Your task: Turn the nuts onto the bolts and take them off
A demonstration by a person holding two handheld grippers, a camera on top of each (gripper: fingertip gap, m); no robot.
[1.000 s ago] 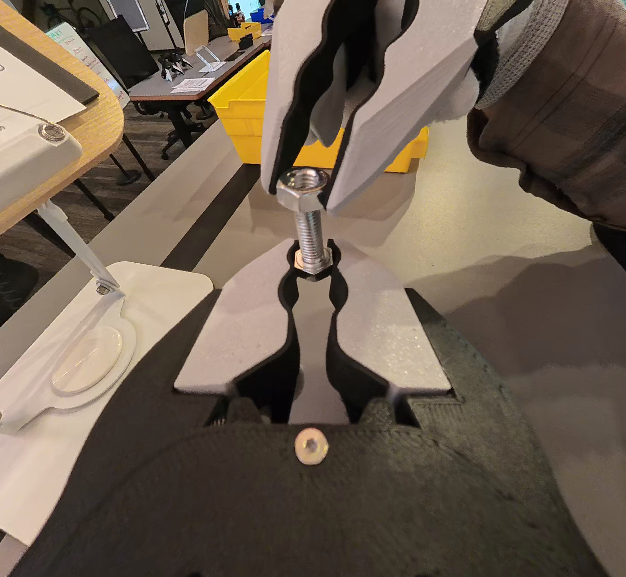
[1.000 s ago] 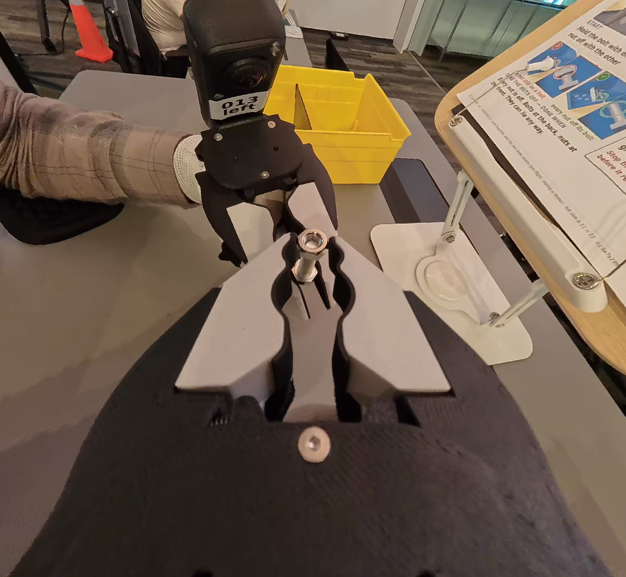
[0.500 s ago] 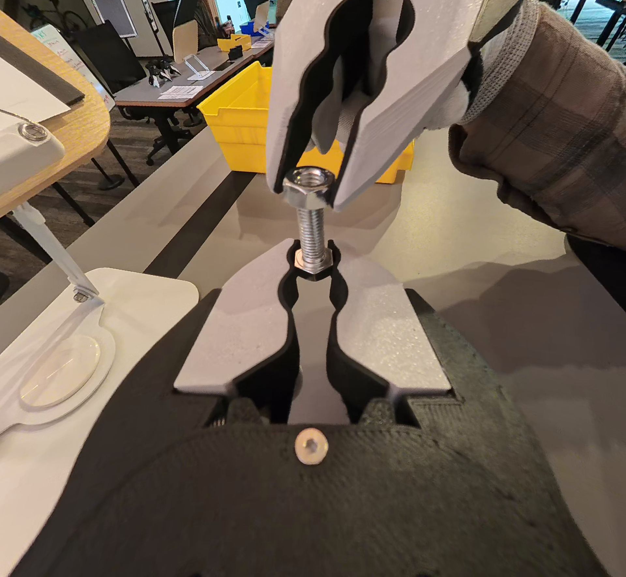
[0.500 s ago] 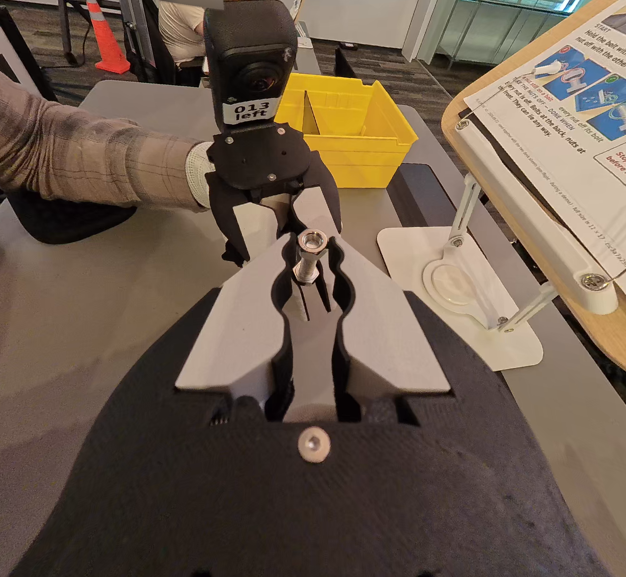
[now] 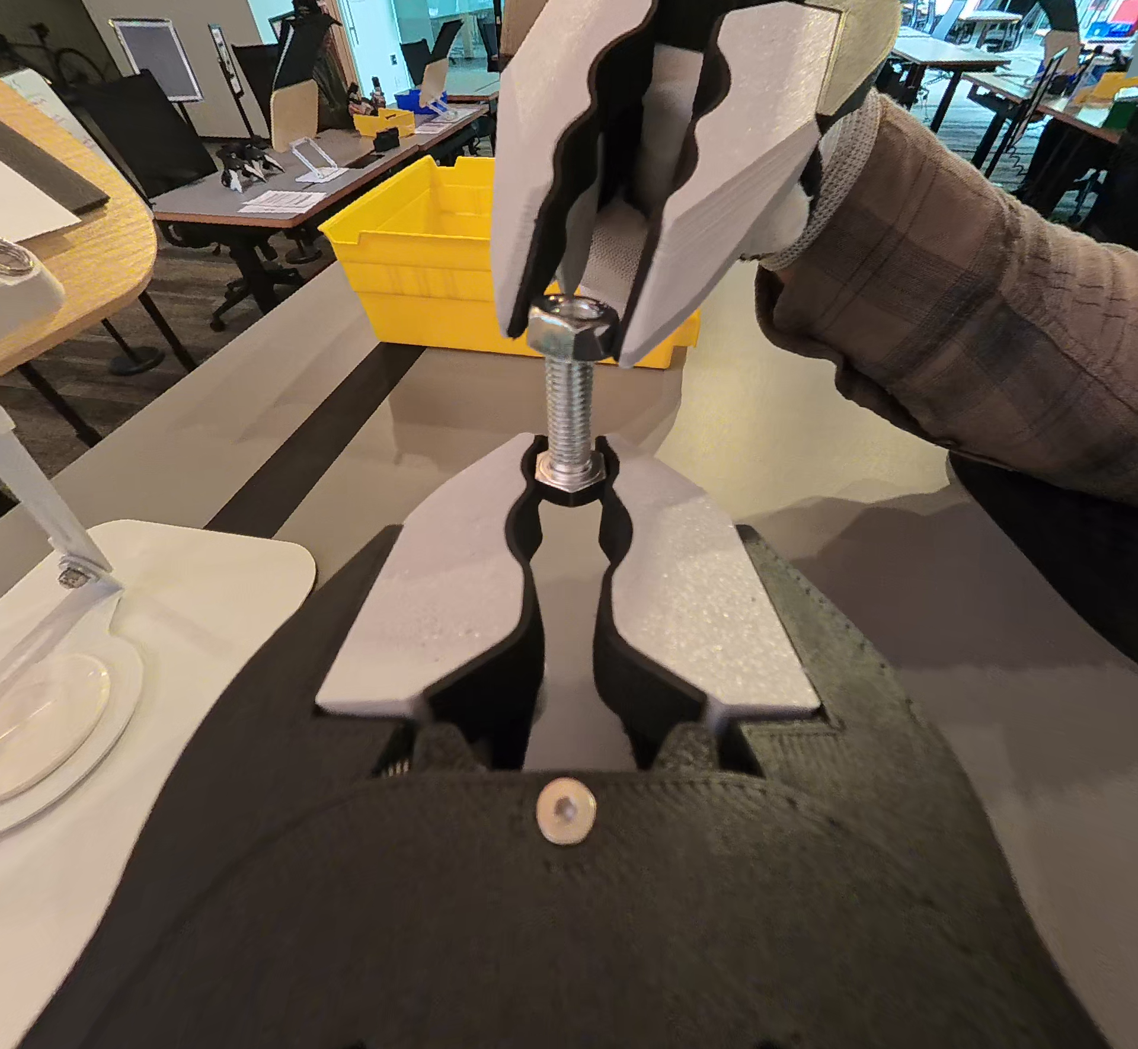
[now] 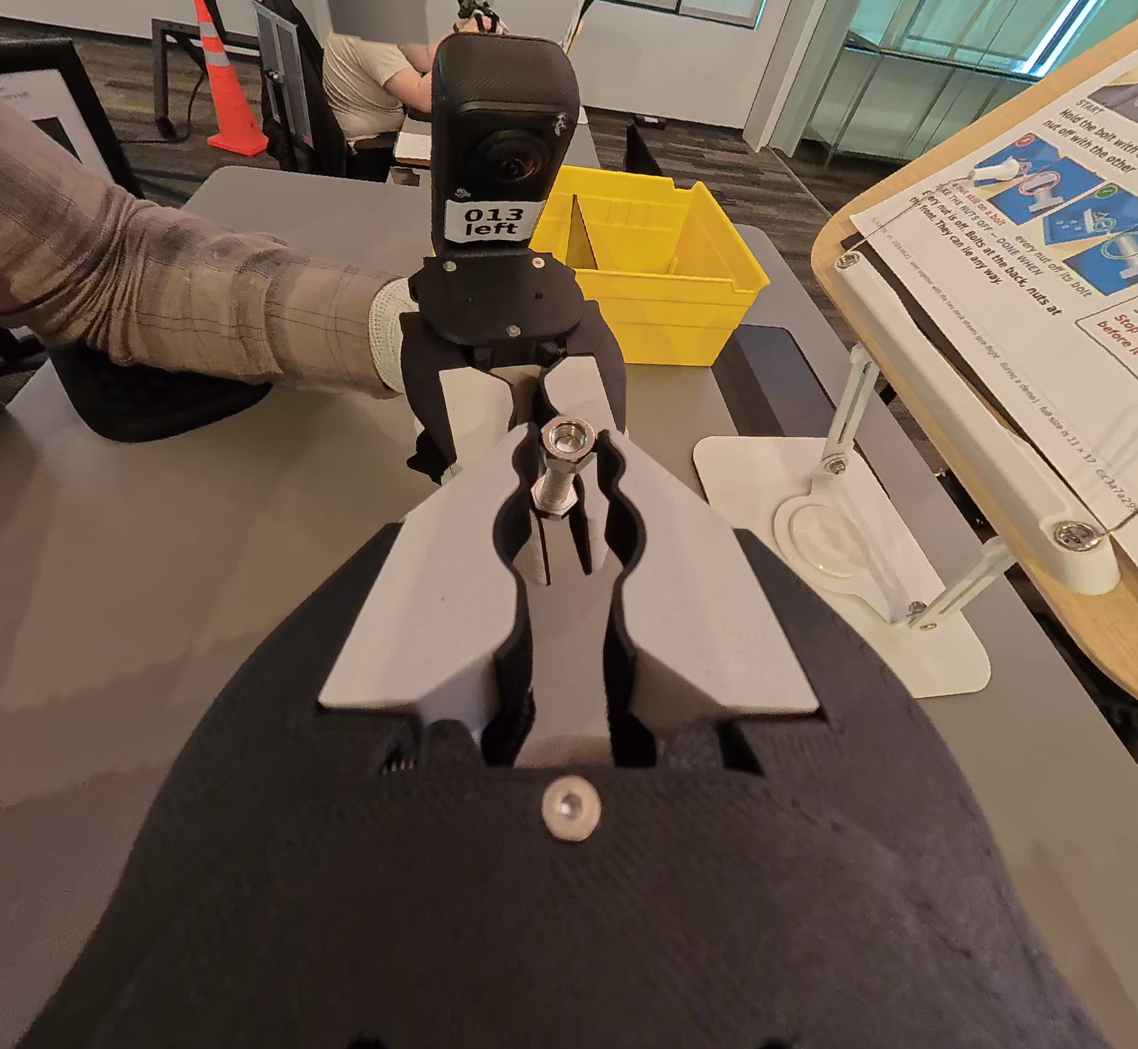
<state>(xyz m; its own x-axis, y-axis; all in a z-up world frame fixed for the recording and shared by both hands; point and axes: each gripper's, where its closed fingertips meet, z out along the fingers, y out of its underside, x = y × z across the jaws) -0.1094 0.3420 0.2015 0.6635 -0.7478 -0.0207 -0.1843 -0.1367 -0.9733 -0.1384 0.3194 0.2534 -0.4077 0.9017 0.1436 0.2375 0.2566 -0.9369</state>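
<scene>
A silver bolt [image 5: 569, 404] stands upright between the two grippers above the grey table [image 5: 800, 434]. My left gripper [image 5: 569, 468] is shut on the bolt's hex head [image 5: 569, 474] at the bottom. My right gripper [image 5: 569, 336] comes from above and is shut on the hex nut [image 5: 573, 330], which sits at the bolt's threaded tip. In the right wrist view my right gripper [image 6: 566, 447] holds the nut [image 6: 568, 442]. The bolt head [image 6: 553, 496] lies just behind it in the left gripper [image 6: 557, 517]. A plaid sleeve [image 5: 954, 311] holds the right gripper.
A yellow divided bin [image 5: 431, 256] [image 6: 653, 293] stands on the table behind the grippers. A white stand base [image 6: 862, 557] [image 5: 185, 588] carries a wooden board with an instruction sheet [image 6: 1016, 280]. A person sits at a far table [image 6: 363, 89]. The grippers' ends are close to 6 cm from one another.
Both grippers keep their hold. The right gripper has swung from a slant to more upright over the bolt. The left wrist view has tilted up, showing more of the room.
</scene>
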